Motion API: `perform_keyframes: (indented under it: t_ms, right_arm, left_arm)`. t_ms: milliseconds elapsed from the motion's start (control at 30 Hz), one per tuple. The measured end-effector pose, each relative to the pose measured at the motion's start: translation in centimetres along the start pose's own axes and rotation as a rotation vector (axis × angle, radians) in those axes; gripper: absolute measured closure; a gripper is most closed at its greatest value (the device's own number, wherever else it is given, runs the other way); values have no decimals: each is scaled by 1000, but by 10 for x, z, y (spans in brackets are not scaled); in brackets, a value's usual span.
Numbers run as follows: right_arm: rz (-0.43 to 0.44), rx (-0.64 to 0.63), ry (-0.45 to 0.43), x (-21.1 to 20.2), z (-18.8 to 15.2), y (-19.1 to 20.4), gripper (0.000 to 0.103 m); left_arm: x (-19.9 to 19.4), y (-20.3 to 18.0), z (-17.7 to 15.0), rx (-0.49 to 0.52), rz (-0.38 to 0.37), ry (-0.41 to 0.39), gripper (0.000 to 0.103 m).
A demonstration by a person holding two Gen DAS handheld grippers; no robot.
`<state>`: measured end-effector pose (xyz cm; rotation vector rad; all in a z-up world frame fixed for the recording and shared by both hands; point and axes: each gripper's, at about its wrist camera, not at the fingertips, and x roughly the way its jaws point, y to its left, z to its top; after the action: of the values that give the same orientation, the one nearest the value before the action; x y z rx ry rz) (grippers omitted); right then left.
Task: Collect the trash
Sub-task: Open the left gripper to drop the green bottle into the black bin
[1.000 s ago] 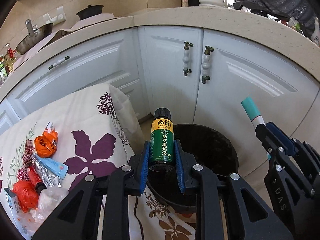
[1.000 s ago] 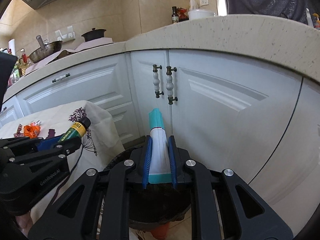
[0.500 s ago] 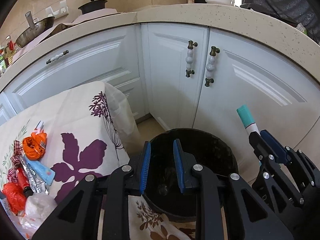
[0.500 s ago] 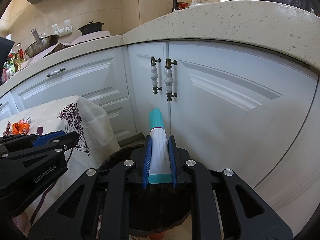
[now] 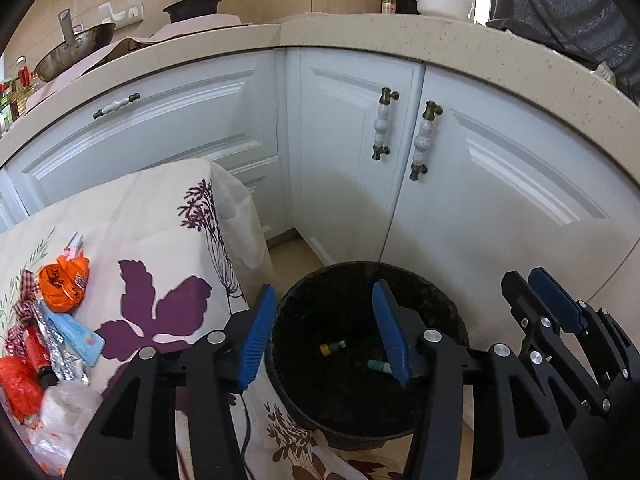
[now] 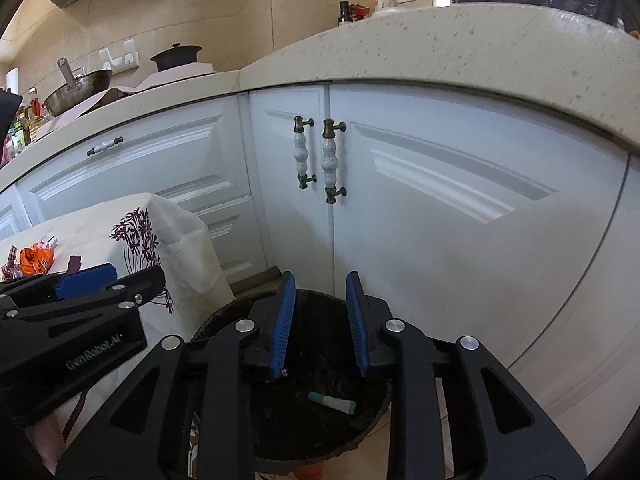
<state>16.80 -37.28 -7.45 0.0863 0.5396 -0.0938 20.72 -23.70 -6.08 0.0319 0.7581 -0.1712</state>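
A black trash bin (image 5: 456,320) stands on the floor by the white cabinets, also in the right wrist view (image 6: 372,420). Inside it lie a dark green bottle (image 5: 333,347) and a white tube with a teal cap (image 6: 332,402), whose end also shows in the left wrist view (image 5: 378,366). My left gripper (image 5: 326,336) is open and empty above the bin. My right gripper (image 6: 320,326) is open and empty above the bin too, and shows in the left wrist view (image 5: 540,304). More trash lies on the flowered tablecloth (image 5: 160,256): an orange wrapper (image 5: 64,286), a light blue tube (image 5: 76,332), a red wrapper (image 5: 18,384).
White cabinet doors with ceramic handles (image 5: 420,140) stand right behind the bin. A beige counter (image 5: 460,44) above holds a wok (image 5: 72,50), a black pot (image 5: 192,6) and a white bowl (image 5: 440,0). The table's corner (image 5: 232,184) hangs just left of the bin.
The left gripper opened and dropped the green bottle into the bin. The right gripper then opened and dropped the teal-capped tube into the bin. Both now hang empty.
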Motion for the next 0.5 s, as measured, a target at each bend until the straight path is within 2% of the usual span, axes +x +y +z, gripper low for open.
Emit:
perform_keyframes:
  t_ms: [67,267,400,500]
  right_arm:
    - [-5,8,-5,-5,2,-2,69]
    - [-8,19,-27,-32,8,5,67]
    - [9,26,-36,-51,9,19,59]
    - [49,29,-40,-69,7,36,59]
  left_arm:
    - [-8,2,2,8,-2,-15,49]
    - [-37,13,3,24,-10,-50,42]
    - [-63,33,-3,26,-3,-70,38]
    - [-82,53,-13,26,15,-84,37]
